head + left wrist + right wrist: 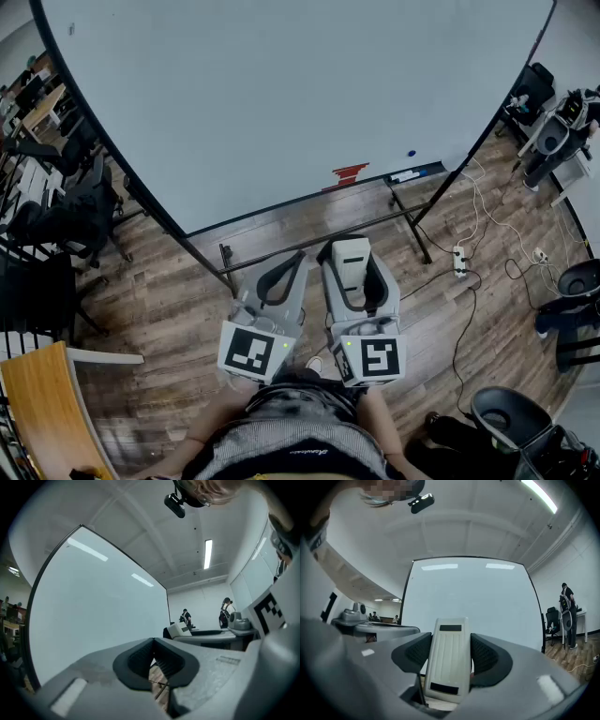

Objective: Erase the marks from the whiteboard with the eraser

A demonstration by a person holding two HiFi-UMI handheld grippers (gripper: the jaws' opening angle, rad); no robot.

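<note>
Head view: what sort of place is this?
Probably an office or lab: a big freestanding whiteboard, office chairs at the left, a power strip on the wood floor.

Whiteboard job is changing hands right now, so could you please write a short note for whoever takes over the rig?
Left gripper: shut, nothing between its jaws, held low in front of the board.
Right gripper: shut on the eraser, which is off the board.
Whiteboard: mostly clean. There are red marks near its lower edge and a small blue dot to their right.
Done: the eraser is in hand.
Left: raise it to the board and wipe off the red marks and the blue dot.
</note>
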